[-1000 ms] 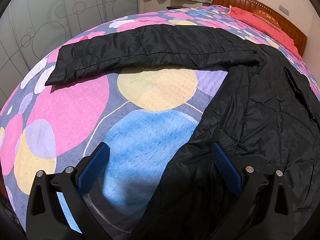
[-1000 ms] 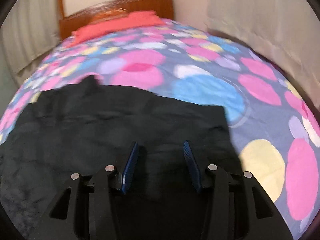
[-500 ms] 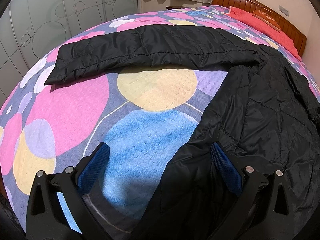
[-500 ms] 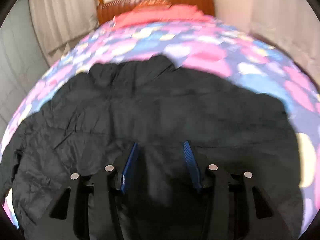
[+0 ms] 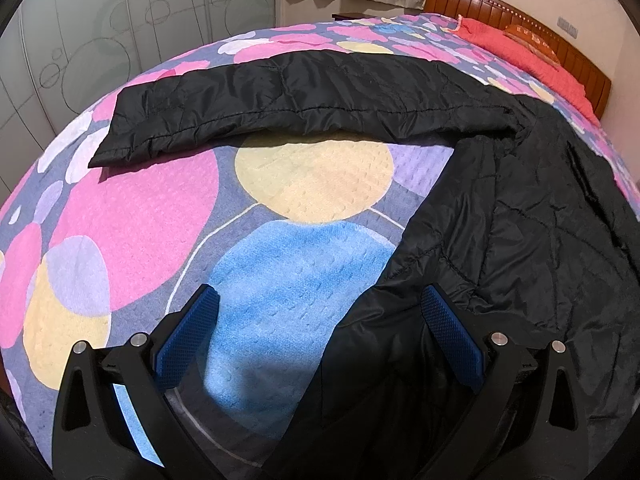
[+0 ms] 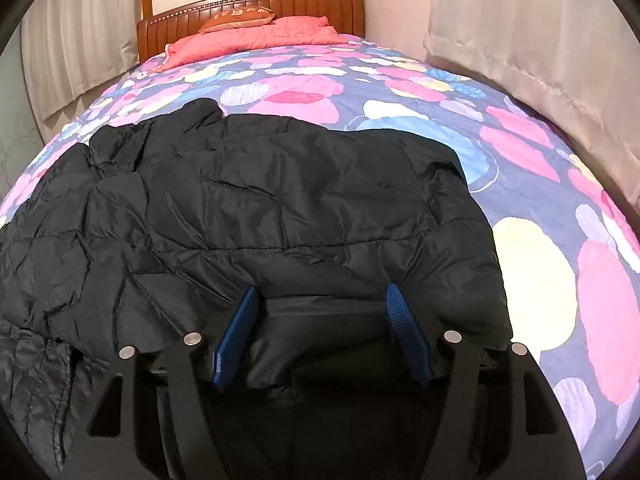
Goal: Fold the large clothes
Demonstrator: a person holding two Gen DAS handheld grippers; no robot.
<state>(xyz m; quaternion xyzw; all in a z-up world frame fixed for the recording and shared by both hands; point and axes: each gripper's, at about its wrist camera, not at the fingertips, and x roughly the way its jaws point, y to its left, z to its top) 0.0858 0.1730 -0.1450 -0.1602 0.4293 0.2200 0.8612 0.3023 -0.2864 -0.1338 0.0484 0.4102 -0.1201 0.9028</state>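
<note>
Two sets of tongs are working over one black quilted jacket (image 5: 540, 208), which is lying spread on the bed (image 5: 304, 184) across a bedspread of pink, yellow and blue circles. In the left wrist view the left tongs (image 5: 320, 320) are standing spread wide, straddling the jacket's side edge near the hem without pinching it — one blue pad is hovering over bare bedspread, the other over black fabric. The right tongs (image 6: 322, 316) have just been opening; a fold of jacket is sitting between the pads, which are no longer pressing on it. The garment looks puffy, light and soft, with a slick shiny shell, so it is likely slipping easily and springing back out of a crease; taking a thick bite at a stitched edge, hem or cuff seems safer than nipping the smooth shell. The left view is showing what the right cannot: the long sleeve (image 5: 288, 96) stretched straight out across the bed, not yet folded in. The right view is showing the body's far side, with its edge already turned over, and the collar (image 6: 200, 110) bunching towards the headboard (image 6: 252, 12).
</note>
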